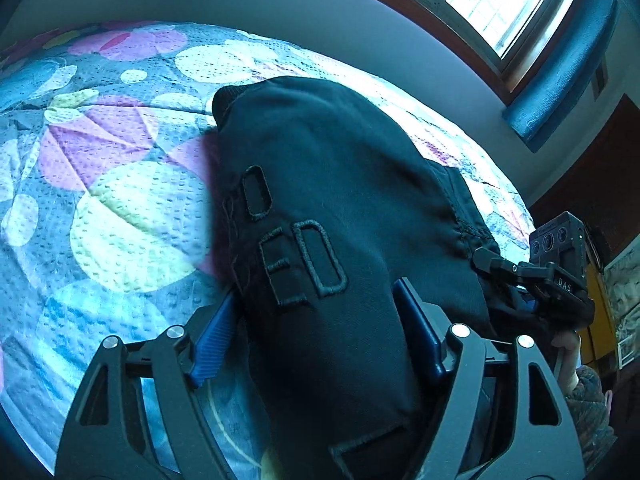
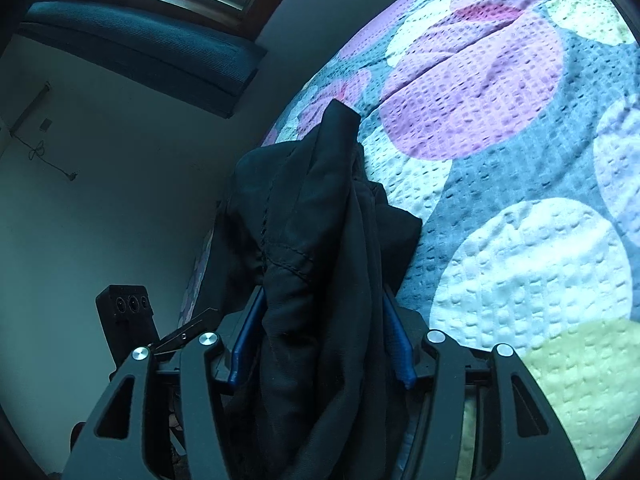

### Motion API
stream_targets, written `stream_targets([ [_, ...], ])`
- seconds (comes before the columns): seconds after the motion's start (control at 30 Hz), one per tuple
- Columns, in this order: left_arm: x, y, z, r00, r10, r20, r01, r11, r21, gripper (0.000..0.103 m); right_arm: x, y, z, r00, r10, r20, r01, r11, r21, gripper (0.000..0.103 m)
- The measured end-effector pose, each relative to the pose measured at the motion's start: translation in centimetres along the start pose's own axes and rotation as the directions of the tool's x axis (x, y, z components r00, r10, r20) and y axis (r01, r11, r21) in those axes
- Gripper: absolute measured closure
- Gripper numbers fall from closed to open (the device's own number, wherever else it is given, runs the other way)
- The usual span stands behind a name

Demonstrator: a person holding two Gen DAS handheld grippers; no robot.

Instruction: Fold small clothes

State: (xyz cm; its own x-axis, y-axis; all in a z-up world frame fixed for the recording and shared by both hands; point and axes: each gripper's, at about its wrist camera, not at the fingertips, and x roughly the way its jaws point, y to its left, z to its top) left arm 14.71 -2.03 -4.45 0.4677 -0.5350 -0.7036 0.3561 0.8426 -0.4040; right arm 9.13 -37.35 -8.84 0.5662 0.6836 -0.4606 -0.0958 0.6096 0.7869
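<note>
A black garment (image 1: pixel 320 184) with raised stitched letters lies bunched on the patterned quilt (image 1: pixel 120 216) and runs back between the jaws of my left gripper (image 1: pixel 316 296). Its blue pads (image 1: pixel 214 340) stand apart, their ribbed inner faces showing beside the cloth, so the gripper is open around it. In the right wrist view another bunched, seamed part of the same black garment (image 2: pixel 320 216) fills the space between the jaws of my right gripper (image 2: pixel 322 296), which is also open, with its blue pads (image 2: pixel 398 354) loose at the fabric's sides. The right gripper (image 1: pixel 520 272) shows at the garment's right end.
The quilt (image 2: pixel 520 128) with pastel circles covers the bed on all sides of the garment. A pale wall, a window (image 1: pixel 492 0) and a blue rolled blind (image 1: pixel 560 68) lie beyond the bed's far edge. A person's hand (image 1: pixel 568 364) holds the right gripper.
</note>
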Motion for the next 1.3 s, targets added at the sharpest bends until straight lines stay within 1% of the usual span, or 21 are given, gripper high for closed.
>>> stream_targets([
  [0.13, -1.9, -0.1, -1.8, 1.000, -0.027, -0.002, 0.027, 1.000, -0.009, 0.018, -1.6, -0.3, -0.9, 1.000, 0.001, 0.016, -0.002, 0.999, 0.032, 0.037],
  [0.23, -3.0, -0.1, -3.4, 0.999, -0.034, 0.005, 0.034, 0.999, -0.032, 0.012, -2.6, -0.1, -2.1, 1.000, -0.025, 0.005, 0.025, 1.000, 0.013, 0.034],
  [0.33, -3.5, 0.0, -4.7, 0.999, -0.050, -0.006, 0.049, 0.997, -0.064, 0.012, -3.0, 0.3, -3.3, 0.999, -0.034, -0.018, 0.034, 0.999, -0.003, 0.032],
  [0.4, -3.8, -0.3, -5.3, 0.999, -0.048, 0.008, 0.048, 0.998, -0.048, 0.013, -3.1, 0.5, -3.9, 0.999, -0.033, -0.028, 0.033, 0.999, -0.004, 0.032],
  [0.43, -3.9, -0.5, -5.5, 0.999, -0.033, 0.021, 0.034, 0.999, -0.028, 0.015, -3.1, 0.6, -4.2, 0.999, -0.036, -0.031, 0.036, 0.999, -0.012, 0.035],
  [0.47, -3.9, -0.7, -5.6, 0.999, -0.035, 0.026, 0.035, 0.999, -0.011, 0.025, -3.0, 0.7, -4.4, 0.998, -0.046, -0.036, 0.045, 0.999, -0.015, 0.048],
  [0.5, -3.8, -0.9, -5.6, 0.998, -0.050, 0.025, 0.050, 0.999, 0.000, 0.032, -2.9, 0.6, -4.7, 0.997, -0.059, -0.047, 0.059, 0.998, -0.013, 0.058],
  [0.53, -3.9, -1.2, -5.7, 0.999, -0.033, 0.030, 0.032, 0.999, 0.006, 0.034, -2.8, 0.7, -4.8, 0.996, -0.076, -0.047, 0.075, 0.997, -0.015, 0.062],
  [0.6, -4.2, -1.9, -5.7, 0.999, -0.004, 0.049, 0.002, 0.999, 0.043, 0.041, -3.2, 0.9, -4.9, 0.996, -0.082, -0.030, 0.081, 0.996, -0.024, 0.069],
  [0.67, -4.6, -2.4, -6.0, 0.997, 0.019, 0.069, -0.024, 0.997, 0.077, 0.044, -3.7, 1.0, -5.2, 0.997, -0.075, -0.017, 0.075, 0.997, -0.021, 0.071],
  [0.77, -4.4, -1.9, -6.0, 0.998, -0.001, 0.068, -0.004, 0.997, 0.076, 0.045, -3.7, 0.5, -5.6, 0.997, -0.073, -0.018, 0.073, 0.997, -0.023, 0.072],
  [0.83, -4.4, -1.7, -6.1, 0.997, -0.014, 0.071, 0.009, 0.998, 0.070, 0.044, -3.5, -0.4, -5.6, 0.999, -0.047, -0.014, 0.047, 0.999, -0.005, 0.072],
  [0.93, -4.4, -2.0, -6.2, 0.996, -0.012, 0.086, 0.004, 0.996, 0.085, 0.044, -3.8, -1.3, -5.9, 1.000, -0.014, -0.007, 0.014, 1.000, 0.003, 0.072],
  [1.3, -4.5, -1.9, -6.2, 0.996, -0.026, 0.090, 0.018, 0.996, 0.084, 0.043, -3.8, -0.8, -6.2, 0.999, -0.034, 0.010, 0.035, 0.999, -0.016, 0.072],
])
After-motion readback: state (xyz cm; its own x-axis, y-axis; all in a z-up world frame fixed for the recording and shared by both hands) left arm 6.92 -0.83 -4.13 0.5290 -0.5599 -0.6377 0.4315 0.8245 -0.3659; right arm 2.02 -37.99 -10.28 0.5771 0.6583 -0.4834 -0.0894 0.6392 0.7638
